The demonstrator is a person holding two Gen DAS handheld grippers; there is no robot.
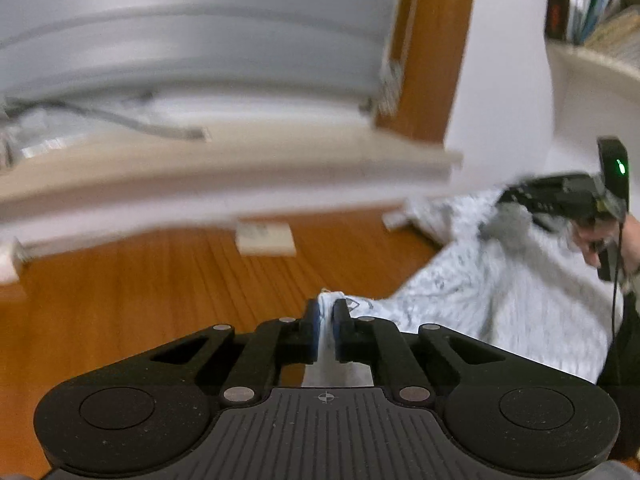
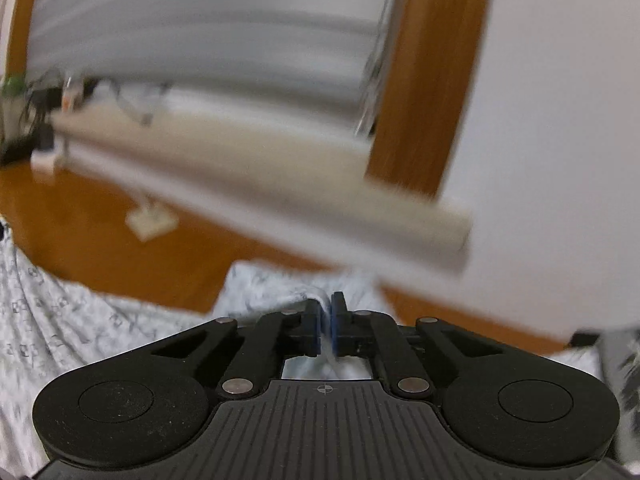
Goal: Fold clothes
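Left tool [image 1: 325, 330] sits at the bottom middle of its own view, its two blue-padded fingers [image 1: 311, 320] drawn close together and pinching a bunched edge of a pale, small-patterned garment [image 1: 500, 288]. From that pinch the cloth runs to the right and up, stretched and lifted clear of the wooden floor [image 1: 140, 280], toward the right tool [image 1: 516, 216], which shows at the far right with a hand [image 1: 608, 240] behind it and a green light on its body. In the right wrist view, the right tool [image 2: 326, 326] is likewise nearly closed, with a thin fold of the same garment [image 2: 60, 312] caught between its pads [image 2: 314, 322]; more cloth hangs off to the left and below. Beyond both, a white ledge [image 1: 240, 168], a small white block [image 1: 266, 238] on the floor, and a wooden frame [image 1: 432, 60] are smeared by motion blur.

Judging by this, the garment is held by two points and spread in the air between the tools, which suits either laying it out flat or carrying one edge over for a fold; the blur hides which. Whichever it is, the next move calls for both grips to hold firm and the cloth to stay taut and level.
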